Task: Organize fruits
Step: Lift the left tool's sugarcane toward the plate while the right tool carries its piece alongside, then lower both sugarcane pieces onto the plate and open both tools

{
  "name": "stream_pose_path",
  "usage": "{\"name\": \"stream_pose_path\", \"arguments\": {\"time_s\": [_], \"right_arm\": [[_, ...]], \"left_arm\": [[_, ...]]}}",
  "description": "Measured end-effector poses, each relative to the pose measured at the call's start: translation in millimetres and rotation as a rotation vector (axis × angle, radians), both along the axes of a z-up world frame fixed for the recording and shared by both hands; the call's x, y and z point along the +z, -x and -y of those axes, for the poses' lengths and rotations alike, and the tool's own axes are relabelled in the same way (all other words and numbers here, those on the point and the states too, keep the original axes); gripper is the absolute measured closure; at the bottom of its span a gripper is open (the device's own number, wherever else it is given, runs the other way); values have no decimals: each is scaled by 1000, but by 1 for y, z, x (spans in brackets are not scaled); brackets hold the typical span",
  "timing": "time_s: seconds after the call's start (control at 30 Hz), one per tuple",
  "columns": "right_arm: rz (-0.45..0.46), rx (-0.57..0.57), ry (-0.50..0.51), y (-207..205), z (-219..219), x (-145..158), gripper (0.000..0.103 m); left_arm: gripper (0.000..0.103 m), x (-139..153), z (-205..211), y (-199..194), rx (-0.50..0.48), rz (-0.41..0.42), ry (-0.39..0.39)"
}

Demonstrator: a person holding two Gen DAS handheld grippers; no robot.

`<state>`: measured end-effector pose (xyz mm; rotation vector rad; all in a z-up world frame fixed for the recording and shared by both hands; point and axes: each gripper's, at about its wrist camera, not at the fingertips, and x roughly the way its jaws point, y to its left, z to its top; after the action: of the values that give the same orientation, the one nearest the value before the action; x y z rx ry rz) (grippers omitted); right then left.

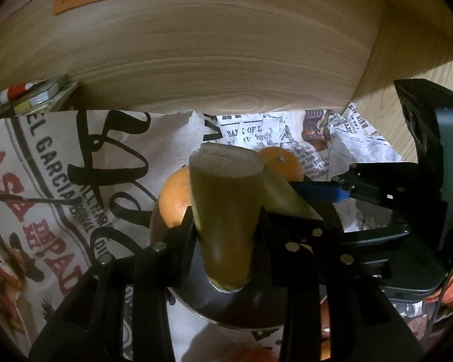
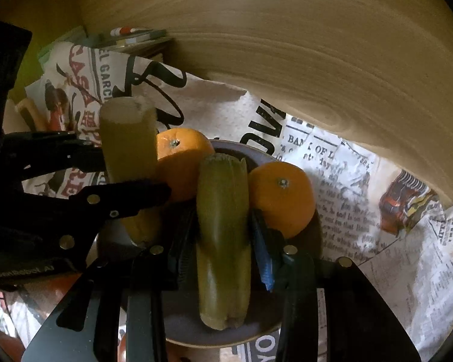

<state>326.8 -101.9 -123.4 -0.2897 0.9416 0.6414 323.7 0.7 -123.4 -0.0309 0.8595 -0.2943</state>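
Observation:
My left gripper (image 1: pixel 226 226) is shut on a yellow-green cut stalk piece (image 1: pixel 223 211), holding it upright over a grey plate (image 1: pixel 226 304). It shows at the left of the right wrist view (image 2: pixel 126 138). My right gripper (image 2: pixel 223 229) is shut on a second yellow-green stalk piece (image 2: pixel 223 241) over the same plate (image 2: pixel 184 322); its blue finger pad (image 1: pixel 320 193) shows in the left wrist view. Two oranges (image 2: pixel 181 163) (image 2: pixel 282 197) sit on the plate behind the pieces.
Newspaper-print paper (image 1: pixel 45 181) covers the table. A curved wooden wall (image 1: pixel 211 60) rises close behind. A marker and small box (image 1: pixel 30 96) lie at the far left. More orange fruit (image 1: pixel 256 354) shows at the bottom edge.

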Motion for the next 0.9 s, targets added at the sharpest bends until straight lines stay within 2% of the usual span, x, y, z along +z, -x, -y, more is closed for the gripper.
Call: {"name": "stream_pose_path", "arguments": {"time_s": [0.2, 0.67, 0.77, 0.9], "right_arm": [[-21, 4, 6, 5, 5, -5, 69], [-48, -8, 1, 22, 21, -8, 70], [-44, -20, -11, 24, 24, -2, 70], [-21, -40, -50, 29, 29, 15, 70]], "left_arm": [[66, -3, 8, 1, -25, 13, -40], [67, -14, 18, 14, -73, -13, -93], [67, -6, 17, 20, -58, 8, -102], [66, 12, 9, 33, -35, 39, -65]]}}
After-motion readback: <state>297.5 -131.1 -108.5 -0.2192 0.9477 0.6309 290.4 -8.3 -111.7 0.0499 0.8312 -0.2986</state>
